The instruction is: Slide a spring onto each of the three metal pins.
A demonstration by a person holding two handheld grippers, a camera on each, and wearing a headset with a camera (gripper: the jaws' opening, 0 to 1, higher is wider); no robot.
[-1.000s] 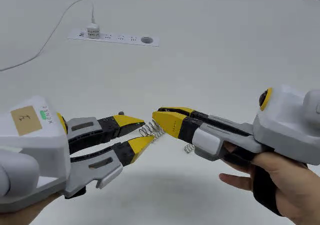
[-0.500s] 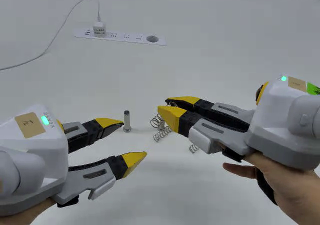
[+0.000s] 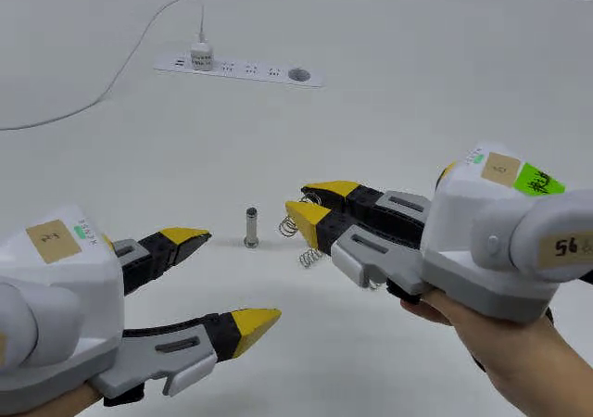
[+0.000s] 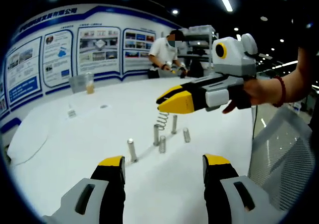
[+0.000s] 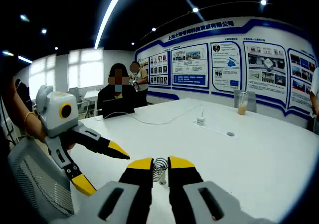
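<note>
Right gripper [image 3: 296, 202] clenched on a spring [image 5: 159, 169] — the coil is pinched between its yellow tips, just right of an upright metal pin [image 3: 251, 227] on the white table [image 3: 389, 111]. Left gripper [image 3: 222, 278] gapes wide, holding nothing — a second spring [image 3: 310, 257] lies nearby

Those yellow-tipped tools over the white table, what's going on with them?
A person holds one tool in each hand. The right tool is shut on a small spring, held just above the white table near an upright metal pin. The left tool hangs open beside that pin, holding nothing. Another spring lies loose on the table. The held spring is not yet on a pin.
</note>
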